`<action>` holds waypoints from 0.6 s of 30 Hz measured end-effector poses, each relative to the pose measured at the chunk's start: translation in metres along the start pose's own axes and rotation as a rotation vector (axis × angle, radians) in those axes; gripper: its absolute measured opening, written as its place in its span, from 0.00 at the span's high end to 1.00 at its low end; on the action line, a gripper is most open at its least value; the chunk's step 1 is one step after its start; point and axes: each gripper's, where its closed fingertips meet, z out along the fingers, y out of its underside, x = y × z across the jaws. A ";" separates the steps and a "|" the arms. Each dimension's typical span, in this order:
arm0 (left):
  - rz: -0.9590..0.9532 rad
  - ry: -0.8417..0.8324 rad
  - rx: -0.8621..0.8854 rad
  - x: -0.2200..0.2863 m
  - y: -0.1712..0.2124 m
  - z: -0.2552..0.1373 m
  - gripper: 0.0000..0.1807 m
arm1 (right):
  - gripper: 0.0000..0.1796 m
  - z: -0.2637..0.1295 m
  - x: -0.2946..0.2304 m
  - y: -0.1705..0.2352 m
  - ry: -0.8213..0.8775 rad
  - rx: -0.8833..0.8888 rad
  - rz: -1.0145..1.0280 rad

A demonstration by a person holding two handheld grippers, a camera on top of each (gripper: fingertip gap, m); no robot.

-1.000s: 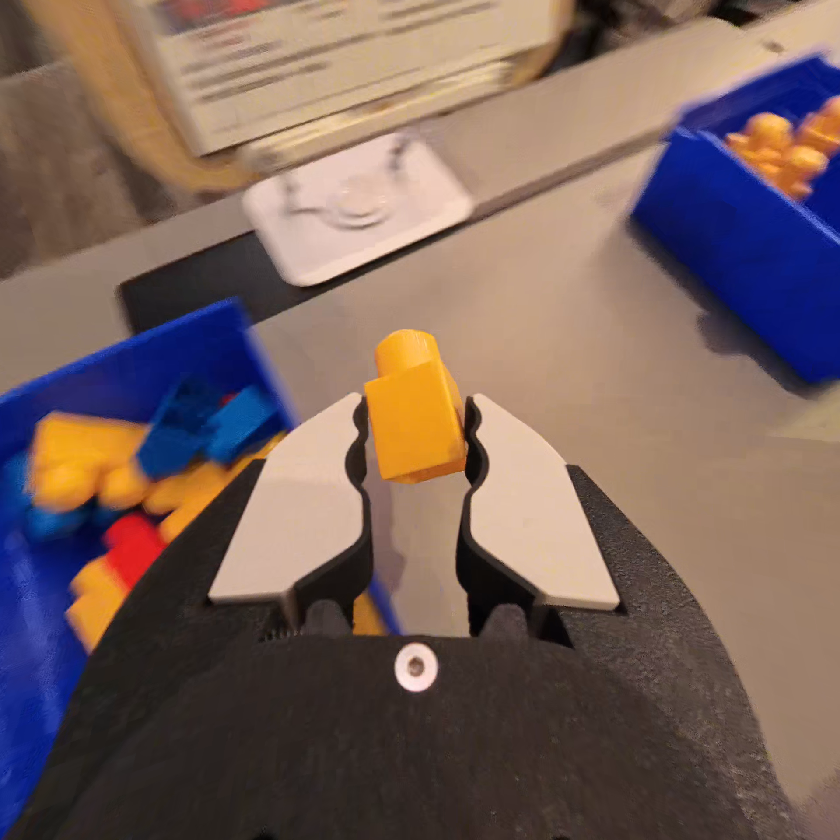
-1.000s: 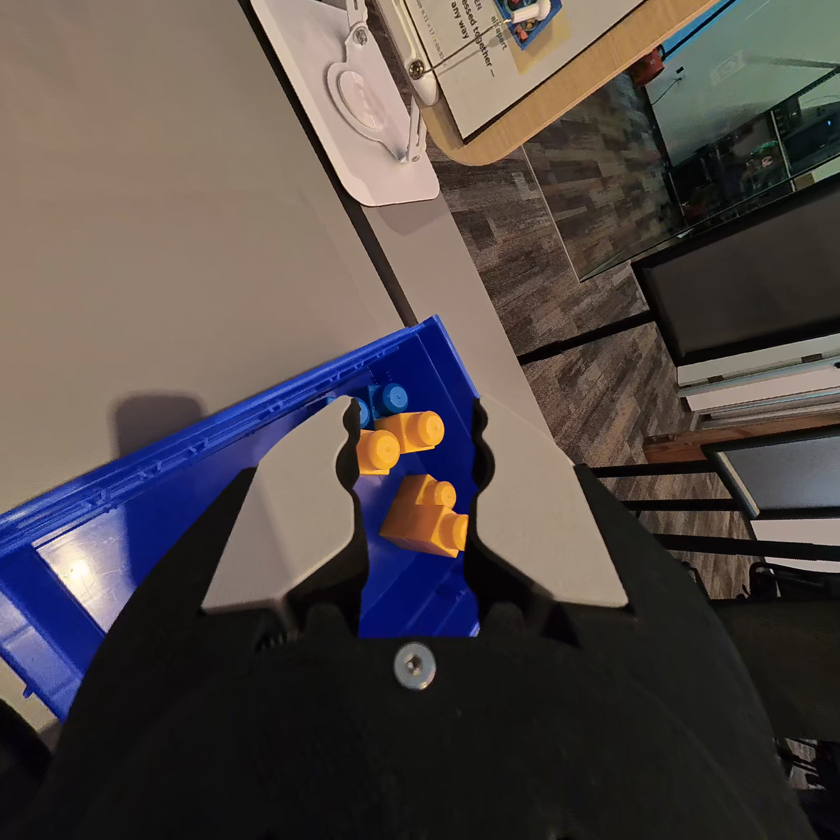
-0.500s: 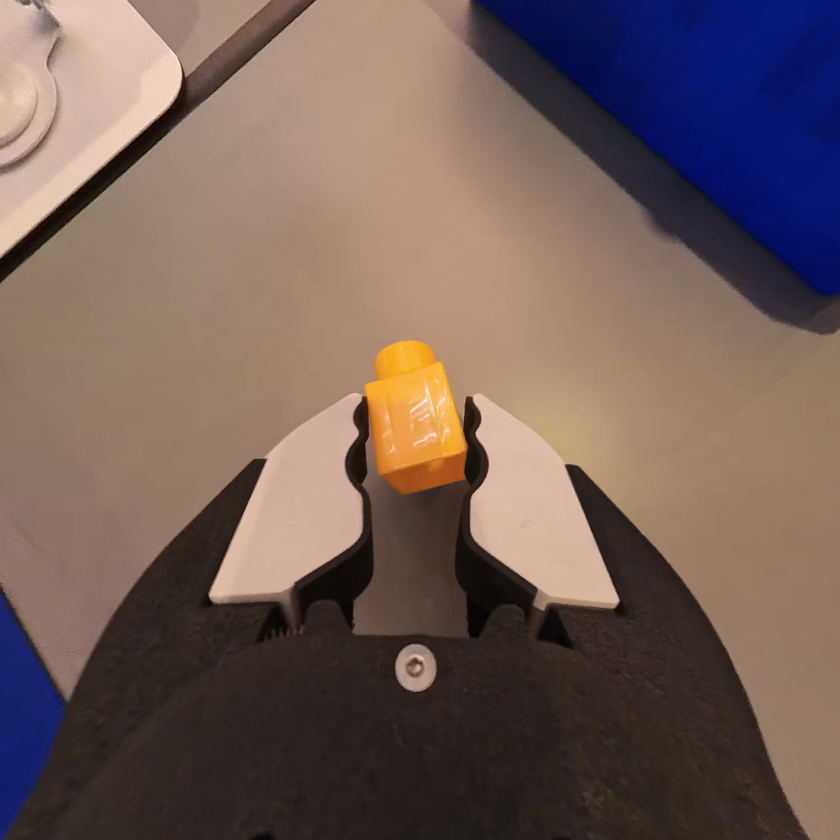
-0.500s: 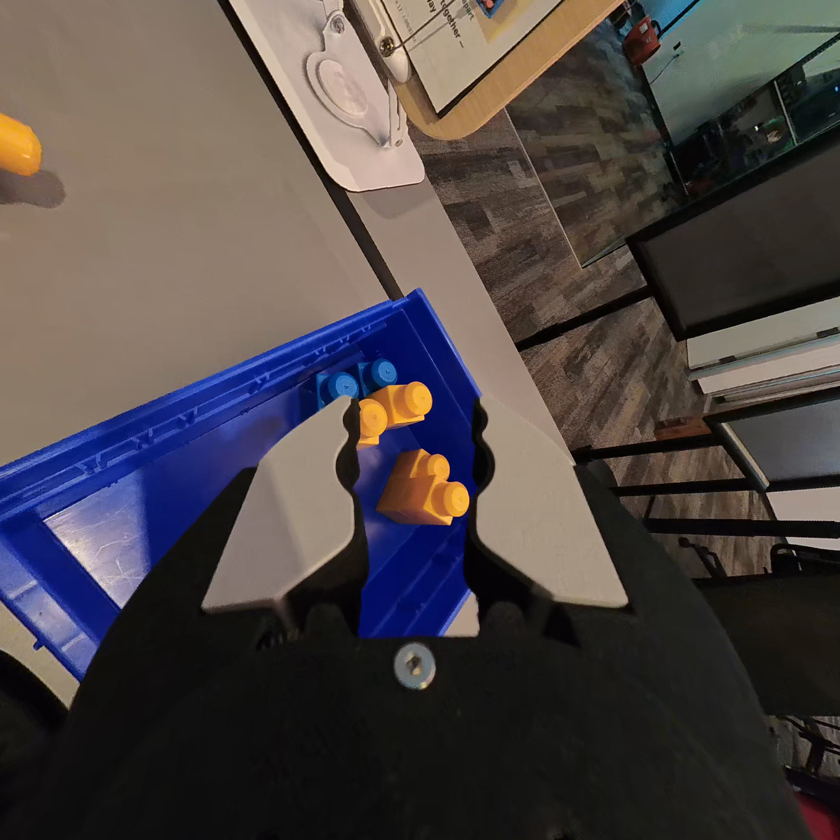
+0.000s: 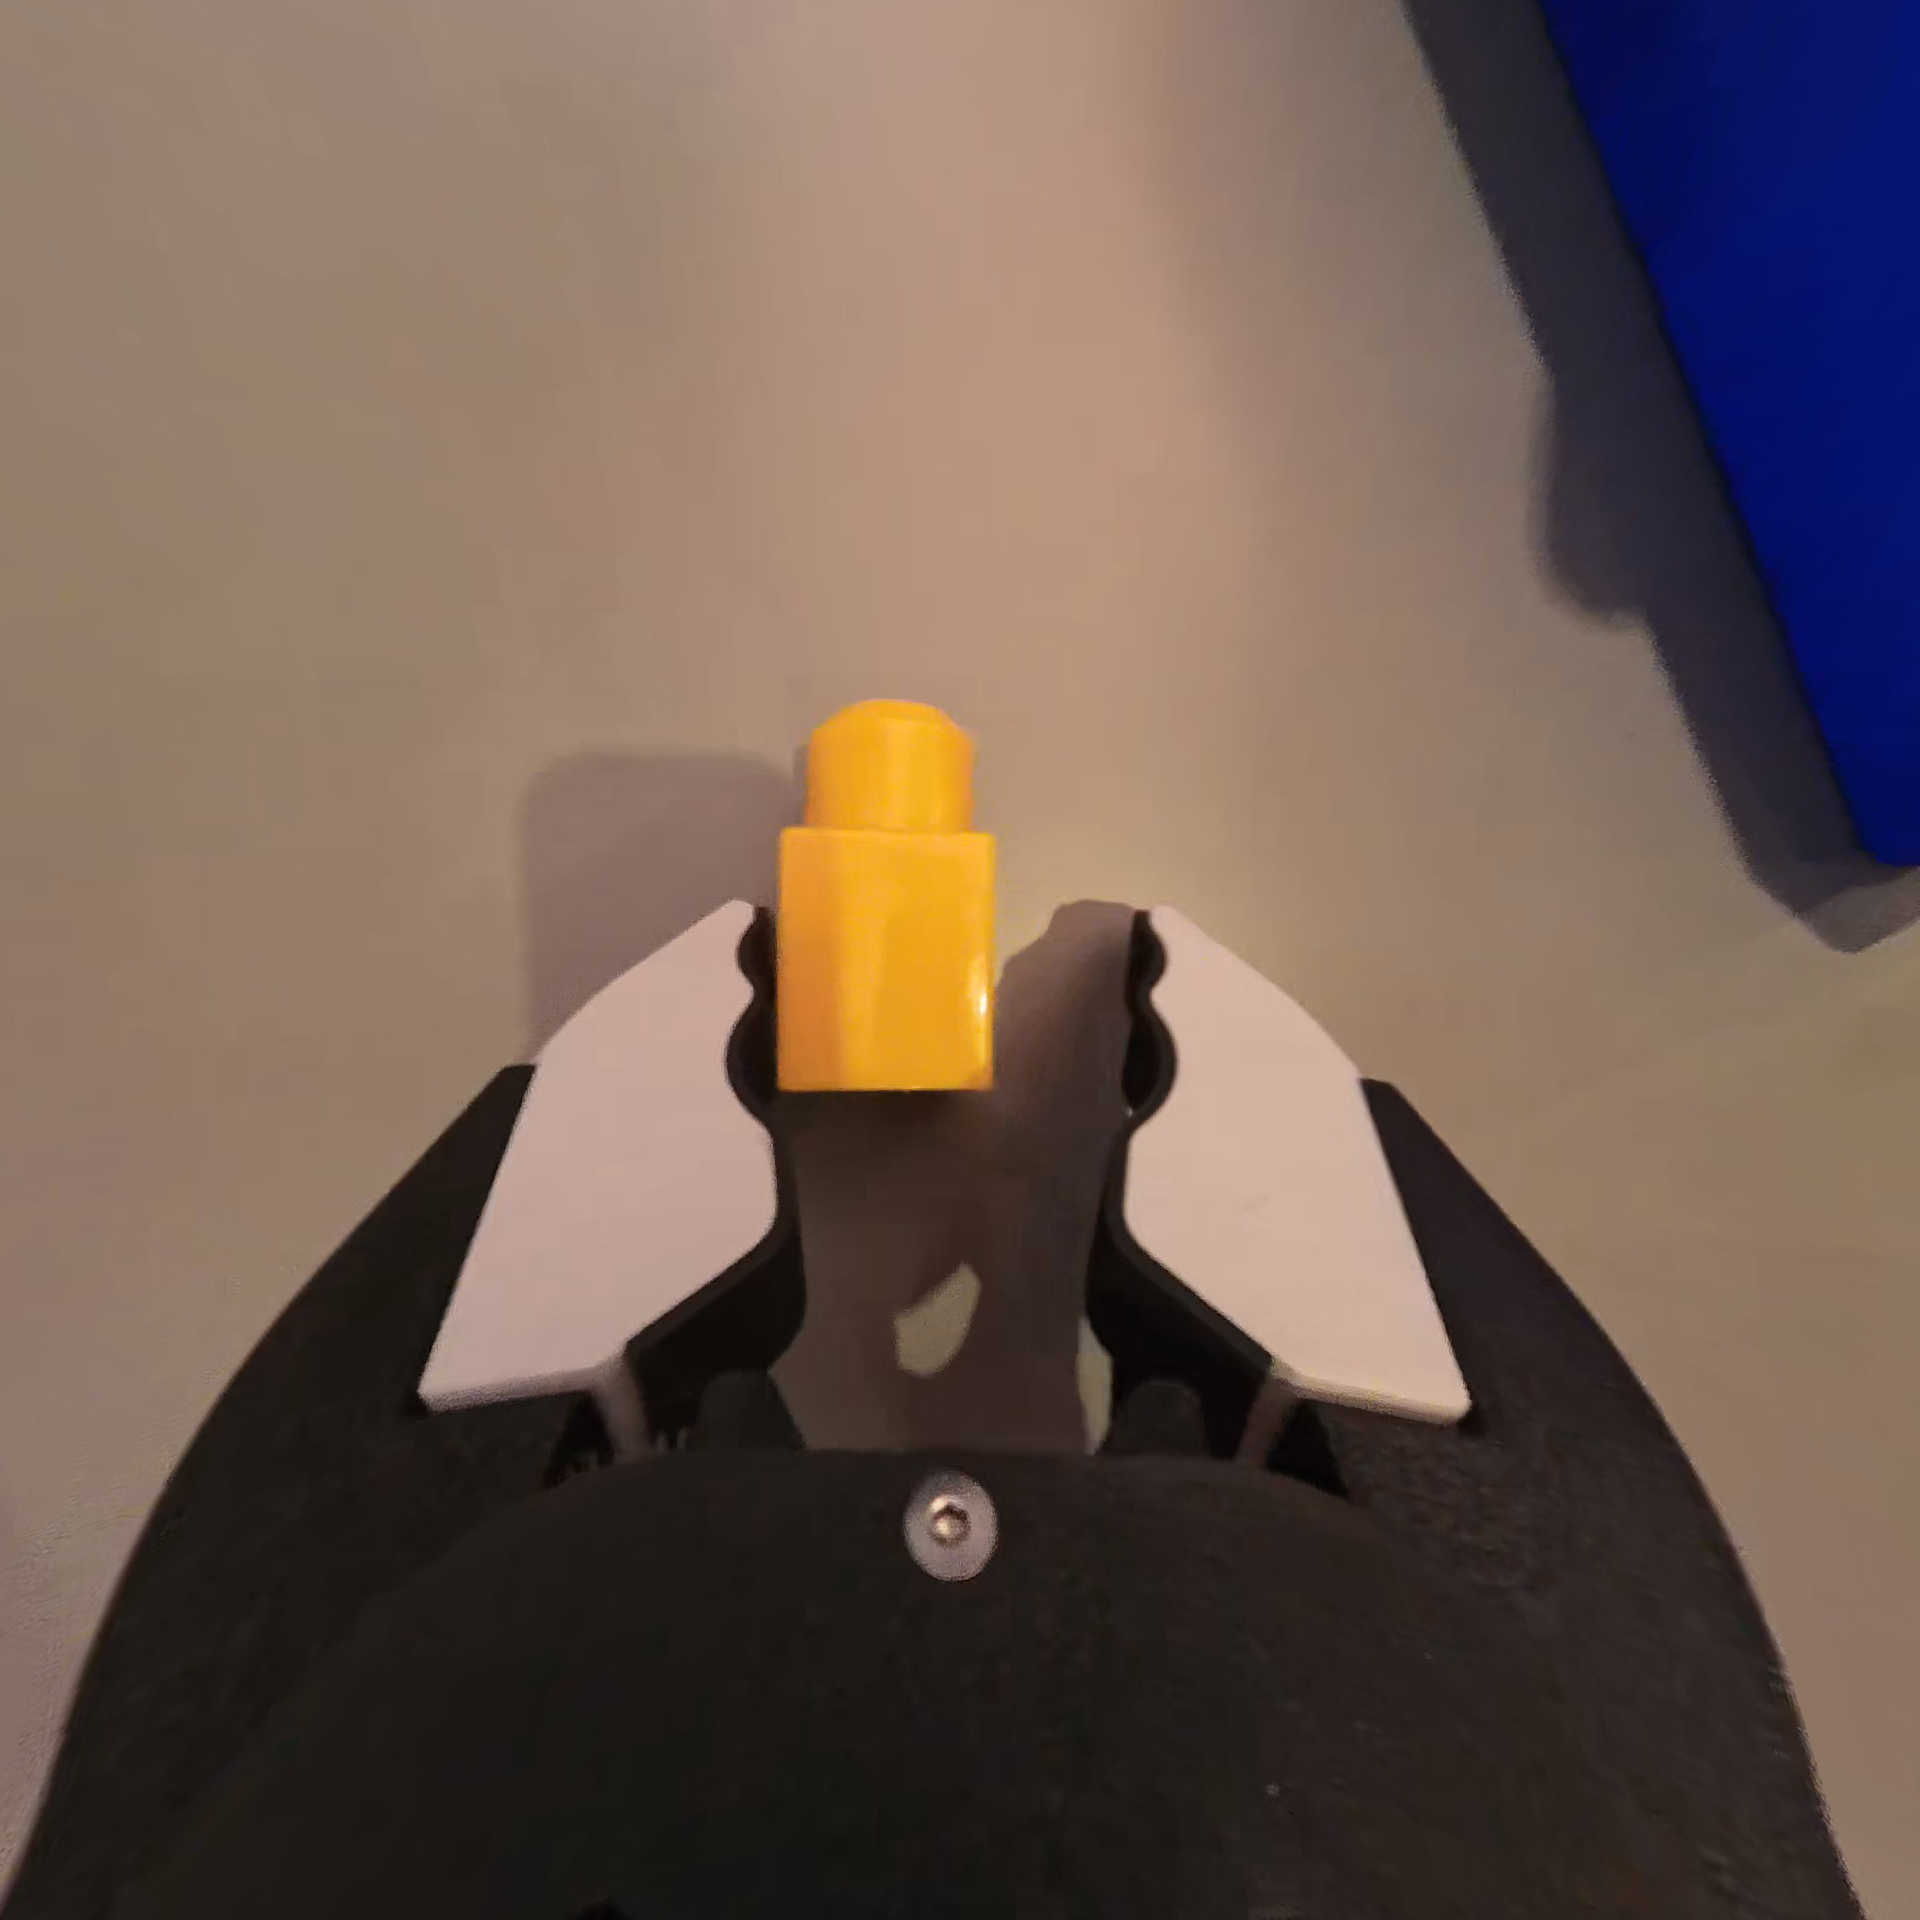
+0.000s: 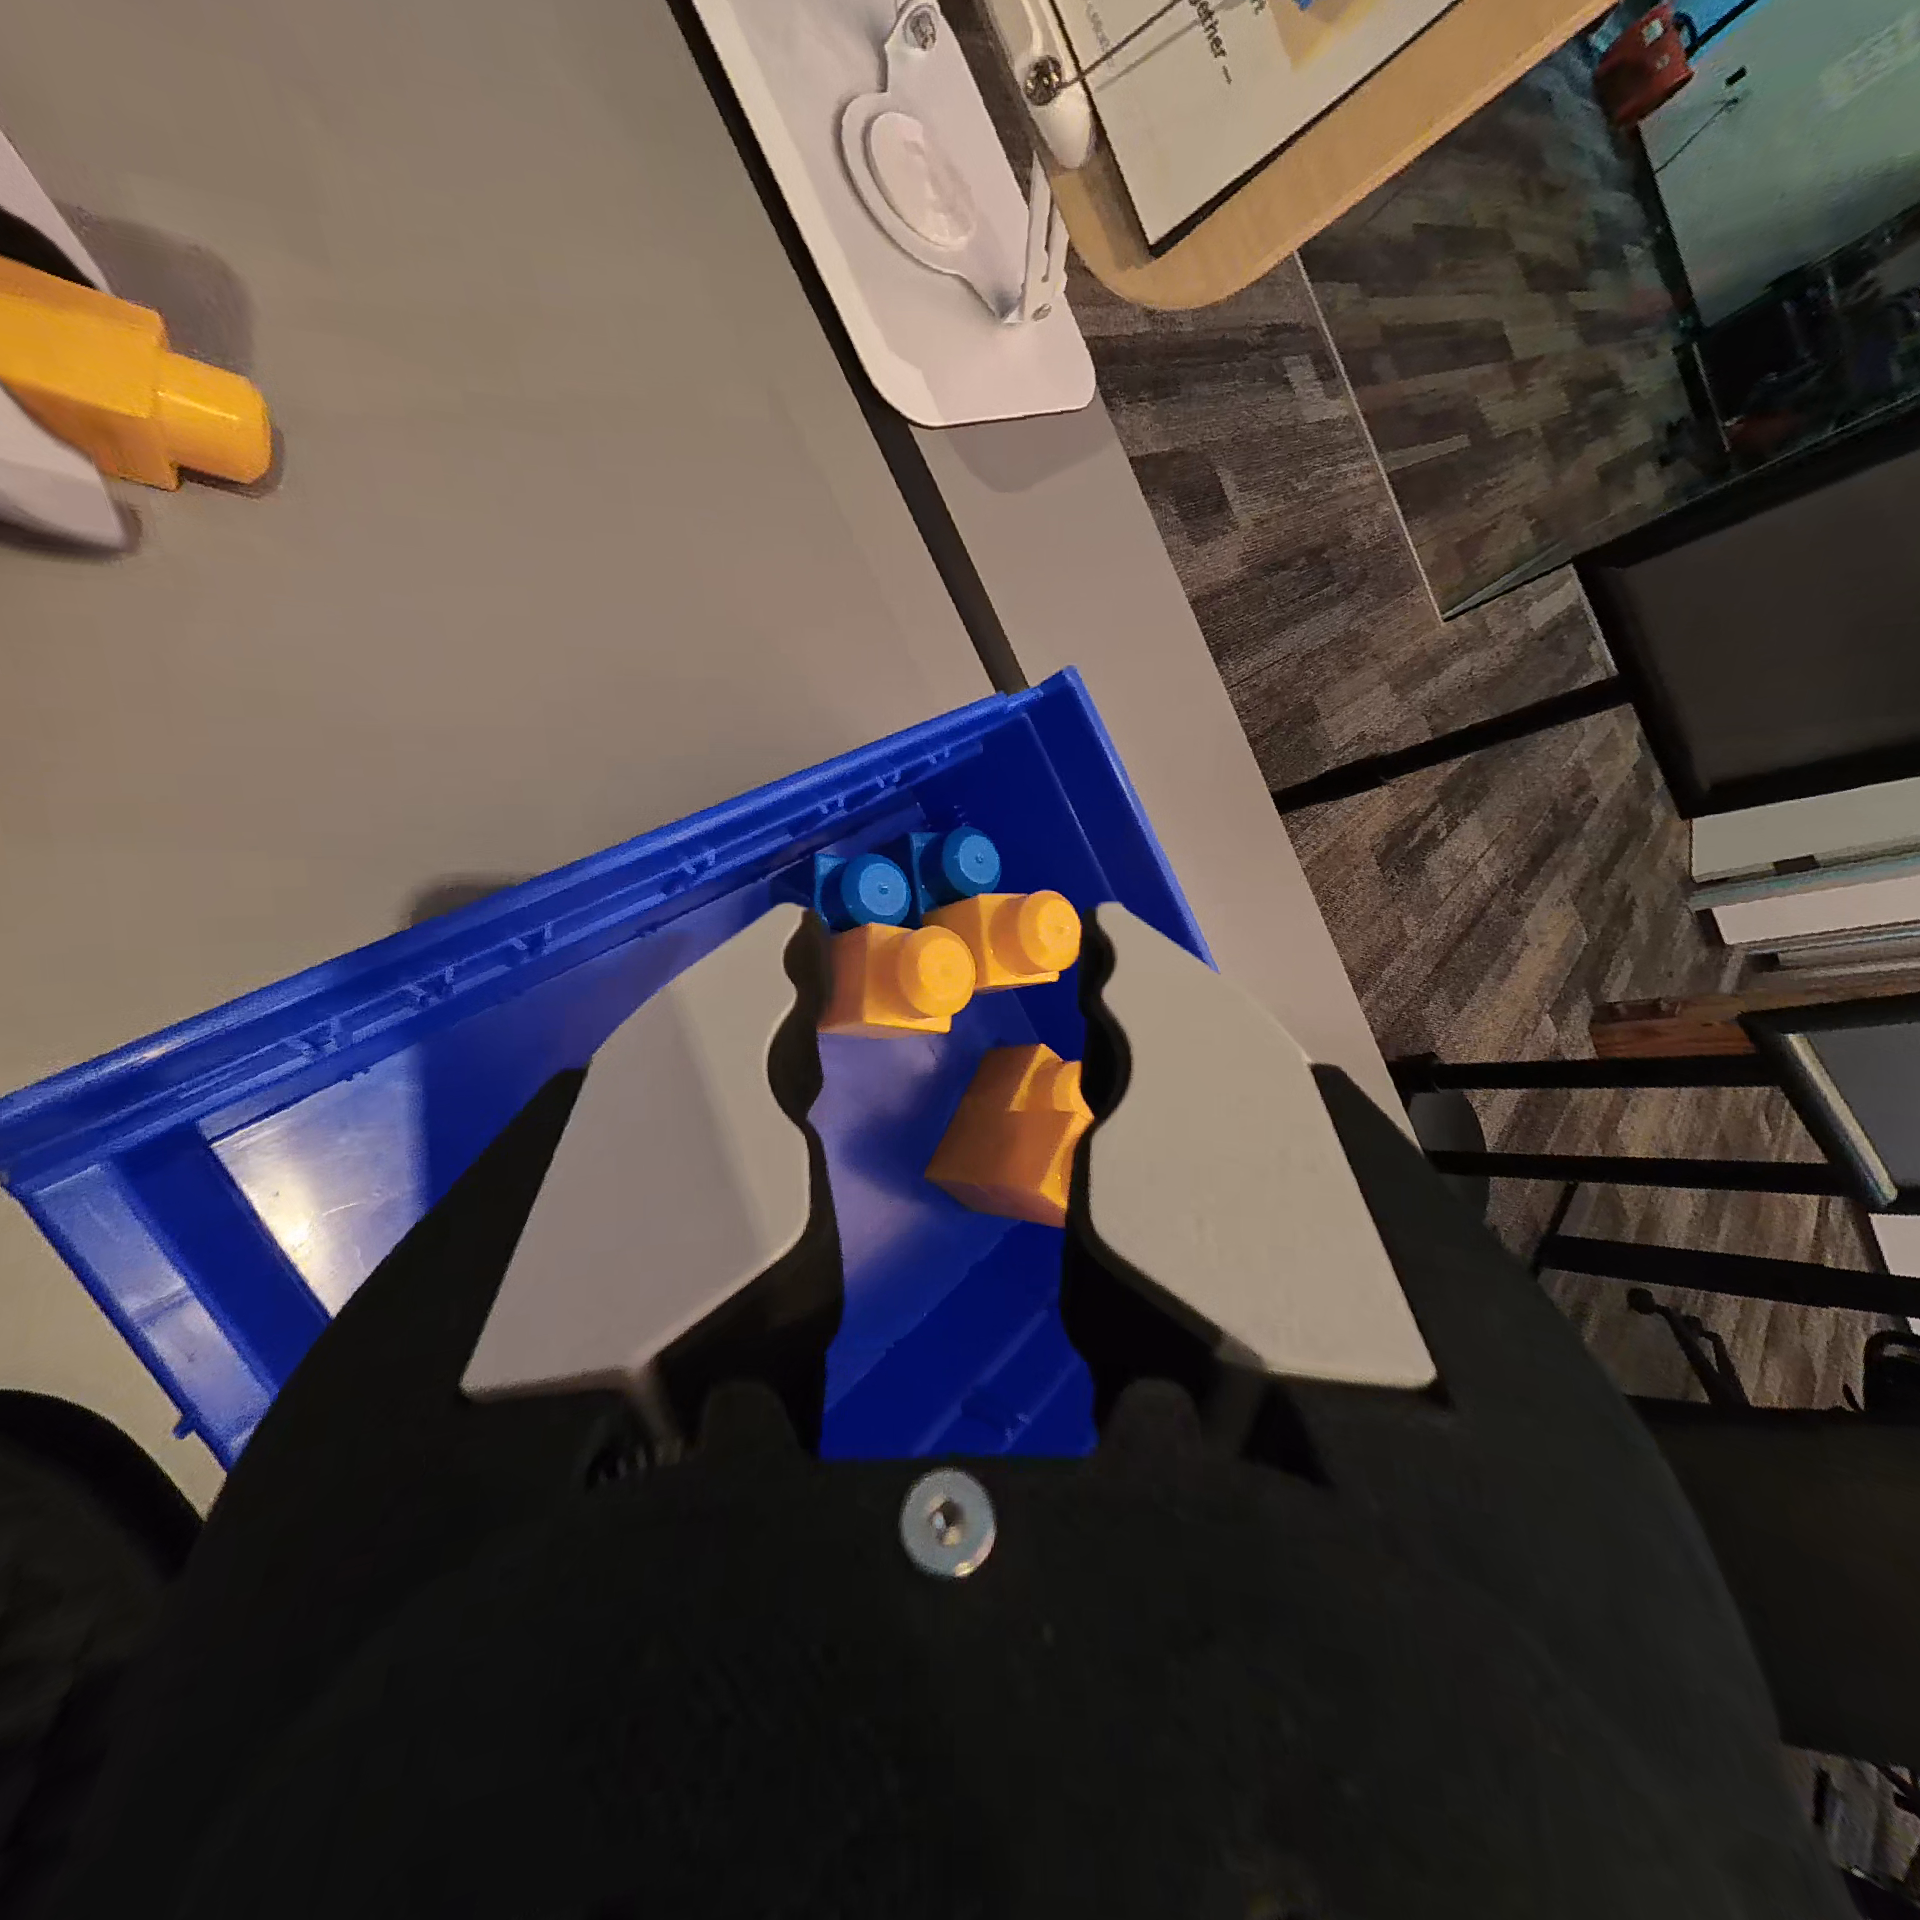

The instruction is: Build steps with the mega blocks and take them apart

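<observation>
My left gripper is open low over the grey table. An orange one-stud mega block sits between the fingers with its stud pointing away. It touches the left finger, and a gap separates it from the right finger. The same block shows at the far left of the right wrist view. My right gripper is open and empty above a blue bin. In the bin's far corner lie three orange blocks and two blue blocks.
The blue bin's side wall stands to the right of the left gripper. A white flat stand and a paper-covered board sit at the table's far edge. Beyond the edge is dark patterned floor.
My left gripper came down to the table and opened, letting go of the orange block. The right gripper stayed open over the bin and shifted slightly.
</observation>
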 end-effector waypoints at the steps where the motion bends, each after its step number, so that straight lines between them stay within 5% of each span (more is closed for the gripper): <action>1: -0.001 0.012 0.012 0.007 -0.001 0.000 0.63 | 0.73 0.000 -0.001 -0.001 -0.004 0.004 0.001; 12: 0.056 0.119 0.046 0.047 -0.008 -0.013 0.61 | 0.73 -0.003 -0.001 0.003 -0.002 -0.018 0.005; 18: 0.101 0.013 0.250 -0.028 -0.024 -0.111 0.60 | 0.73 -0.003 -0.001 0.004 0.005 -0.030 -0.003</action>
